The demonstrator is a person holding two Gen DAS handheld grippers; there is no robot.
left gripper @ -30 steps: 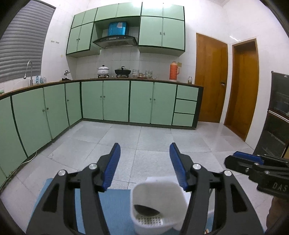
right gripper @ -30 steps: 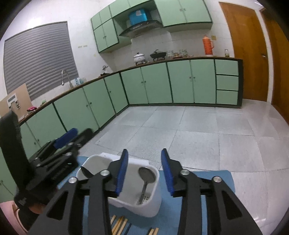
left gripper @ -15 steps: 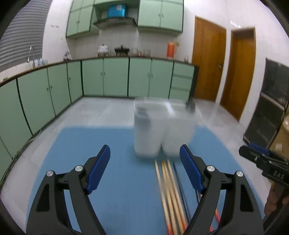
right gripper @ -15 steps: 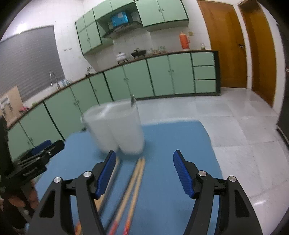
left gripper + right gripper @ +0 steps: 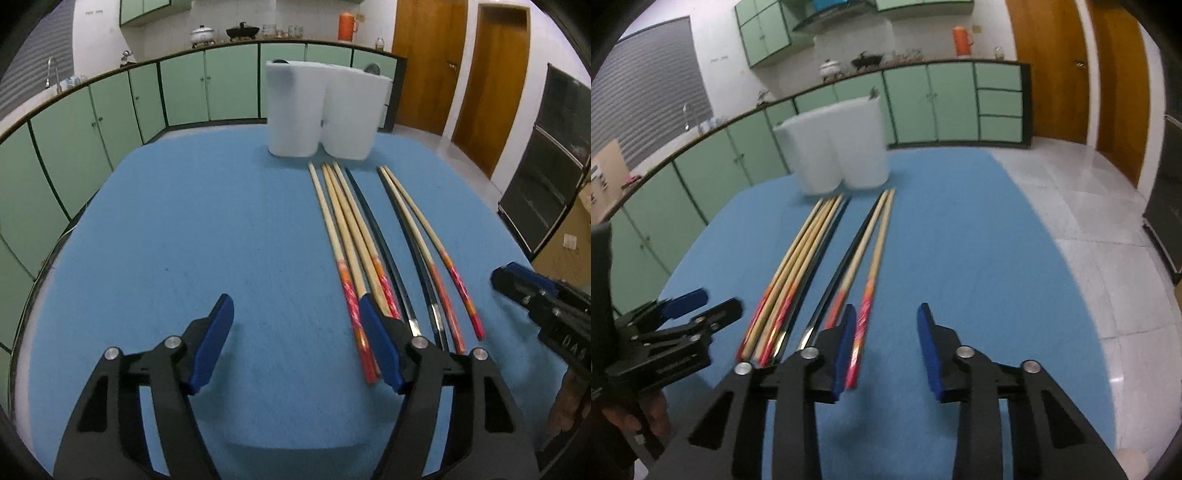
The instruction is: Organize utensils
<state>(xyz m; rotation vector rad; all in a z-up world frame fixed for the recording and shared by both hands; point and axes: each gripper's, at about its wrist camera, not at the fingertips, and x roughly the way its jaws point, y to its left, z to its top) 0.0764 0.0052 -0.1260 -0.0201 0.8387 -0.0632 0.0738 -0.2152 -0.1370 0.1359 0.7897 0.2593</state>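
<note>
A white two-compartment utensil holder (image 5: 321, 110) (image 5: 834, 147) stands at the far end of the blue mat (image 5: 221, 229) (image 5: 960, 229), with a spoon tip (image 5: 371, 68) poking out. Several chopsticks (image 5: 354, 229) (image 5: 812, 243), wooden with red ends and some black, lie side by side in front of it. My left gripper (image 5: 295, 308) hovers low over the mat, its jaws closing with nothing between them; its right finger overlaps the red ends. My right gripper (image 5: 886, 314) is closing too, gripping nothing. The outermost chopstick's red end (image 5: 862, 321) lies on the mat just inside its left finger.
The other gripper shows at each view's edge: the right one (image 5: 517, 280), the left one (image 5: 701, 302) with a hand below it. The mat's rounded edge drops to a tiled floor (image 5: 1089, 221). Green cabinets (image 5: 92, 122) and wooden doors (image 5: 424, 55) line the room.
Both grippers have pulled back from the holder and sunk towards the mat, bringing the chopsticks into view. The right jaws have narrowed since half a second ago.
</note>
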